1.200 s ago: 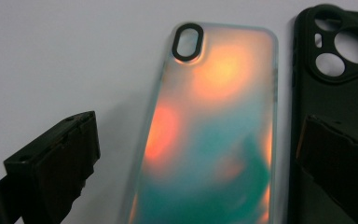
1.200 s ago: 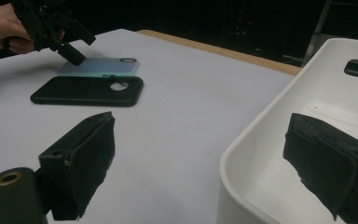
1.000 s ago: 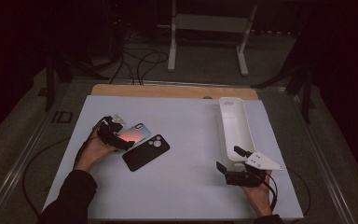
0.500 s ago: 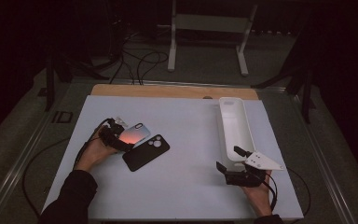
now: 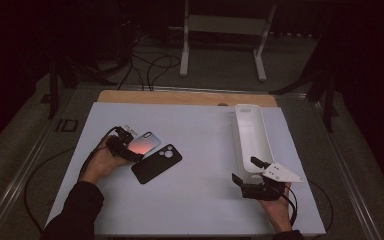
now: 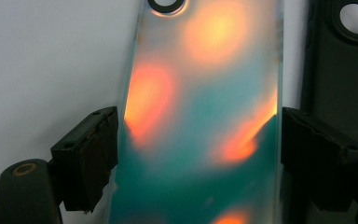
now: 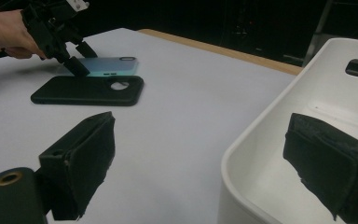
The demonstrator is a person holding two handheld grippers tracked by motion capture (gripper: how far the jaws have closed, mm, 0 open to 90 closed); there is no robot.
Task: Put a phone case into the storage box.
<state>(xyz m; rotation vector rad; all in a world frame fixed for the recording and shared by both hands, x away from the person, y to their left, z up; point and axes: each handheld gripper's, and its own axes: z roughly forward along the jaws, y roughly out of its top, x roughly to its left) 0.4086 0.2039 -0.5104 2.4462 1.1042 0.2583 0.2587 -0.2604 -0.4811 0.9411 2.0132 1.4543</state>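
My left gripper (image 6: 200,154), jaws just closing, clamps the iridescent phone case (image 6: 200,116) beside the black case (image 5: 156,163); my right gripper (image 7: 205,163) stands apart.

White table (image 5: 195,200), iridescent phone case (image 5: 144,143), black phone case (image 5: 156,163), white tray (image 5: 252,137)

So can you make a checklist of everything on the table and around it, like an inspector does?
Surface: white table top, wooden strip along its far edge.
Job's things: colourful phone case lies flat; black phone case lies beside it.
Clutter: long white tray, inside looks bare.
Grippers: left gripper has just been closing, jaws straddling the colourful case's sides, apparently touching; right gripper open, one jaw over the tray's rim.
Cables: one trails from each gripper; more lie on the floor beyond.
Surroundings: dark room, white stand behind.
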